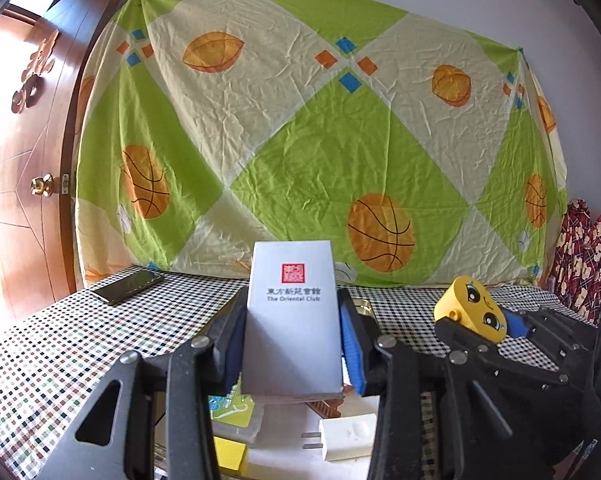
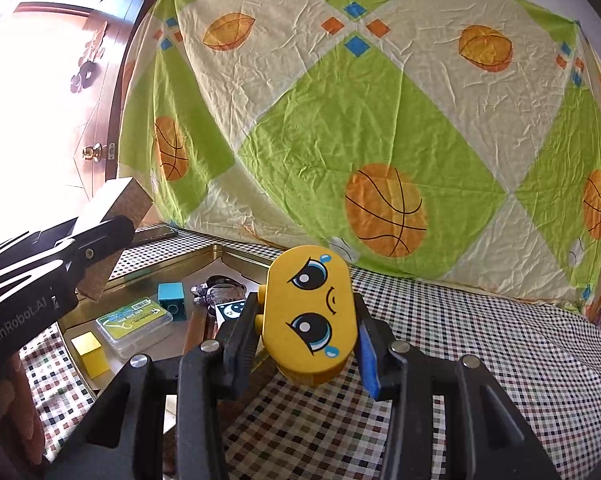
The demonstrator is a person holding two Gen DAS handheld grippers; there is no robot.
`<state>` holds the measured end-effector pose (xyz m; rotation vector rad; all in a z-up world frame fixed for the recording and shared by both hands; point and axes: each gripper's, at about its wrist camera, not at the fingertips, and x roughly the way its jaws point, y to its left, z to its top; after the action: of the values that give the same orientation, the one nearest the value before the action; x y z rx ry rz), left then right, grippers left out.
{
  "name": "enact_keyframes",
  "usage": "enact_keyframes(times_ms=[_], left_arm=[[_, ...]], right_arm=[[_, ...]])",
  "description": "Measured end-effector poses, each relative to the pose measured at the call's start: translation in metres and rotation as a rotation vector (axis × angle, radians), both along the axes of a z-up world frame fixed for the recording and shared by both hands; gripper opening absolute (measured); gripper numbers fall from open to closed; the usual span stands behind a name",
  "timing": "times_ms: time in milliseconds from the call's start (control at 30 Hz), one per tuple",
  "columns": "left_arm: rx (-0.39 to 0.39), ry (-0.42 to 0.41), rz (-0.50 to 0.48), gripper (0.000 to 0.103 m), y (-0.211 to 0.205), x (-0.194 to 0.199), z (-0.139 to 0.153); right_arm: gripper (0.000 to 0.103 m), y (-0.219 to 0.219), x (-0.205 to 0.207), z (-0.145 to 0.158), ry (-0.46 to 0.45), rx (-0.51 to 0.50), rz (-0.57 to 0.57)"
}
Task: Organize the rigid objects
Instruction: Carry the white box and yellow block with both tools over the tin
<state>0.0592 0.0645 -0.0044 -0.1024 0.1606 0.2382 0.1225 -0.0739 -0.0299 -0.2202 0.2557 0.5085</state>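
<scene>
Progress looks partial from where I sit; both of my tools are loaded and neither load is stowed yet. My left hand-held gripper (image 1: 292,340) is clamped on one grey box (image 1: 291,320) printed "The Oriental Club", held upright above the tray (image 2: 220,254); my right hand-held gripper (image 2: 306,344) is clamped on one yellow face toy (image 2: 310,314), which hangs over the checked desk (image 2: 480,340) just at the tray's 3 o'clock edge.

Already lying in the tray, counted in the right wrist view: one yellow cube (image 2: 89,354) at 7 o'clock, one clear case with a green label (image 2: 134,326) near the middle, one teal block (image 2: 171,302) at about 12 o'clock of the case, and a dark heap of small things further right that I cannot separate; the left wrist view adds one white plug adapter (image 1: 346,438).

One phone (image 1: 127,286) lies on the desk at 10 o'clock, well apart from the tray; I judge it, plus the two held pieces, is what remains.
</scene>
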Motion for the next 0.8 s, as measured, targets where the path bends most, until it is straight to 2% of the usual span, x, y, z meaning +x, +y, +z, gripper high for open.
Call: enact_keyframes(times_ms=[467,600,800], left_arm=[[0.018,0.036,0.031,0.041,0.028,0.002,0.011],[0.017,0.071,0.024,0.041,0.037,0.011,0.013],[-0.006,0.175,-0.002,0.041,0.053,0.033,0.007]], right_arm=[[0.045,0.023,-0.002,0.027,-0.017,0.012,0.065],[0.045,0.034,0.004,0.032,0.026,0.025,0.106],[0.045,0.053,0.022,0.033,0.122,0.03,0.149]])
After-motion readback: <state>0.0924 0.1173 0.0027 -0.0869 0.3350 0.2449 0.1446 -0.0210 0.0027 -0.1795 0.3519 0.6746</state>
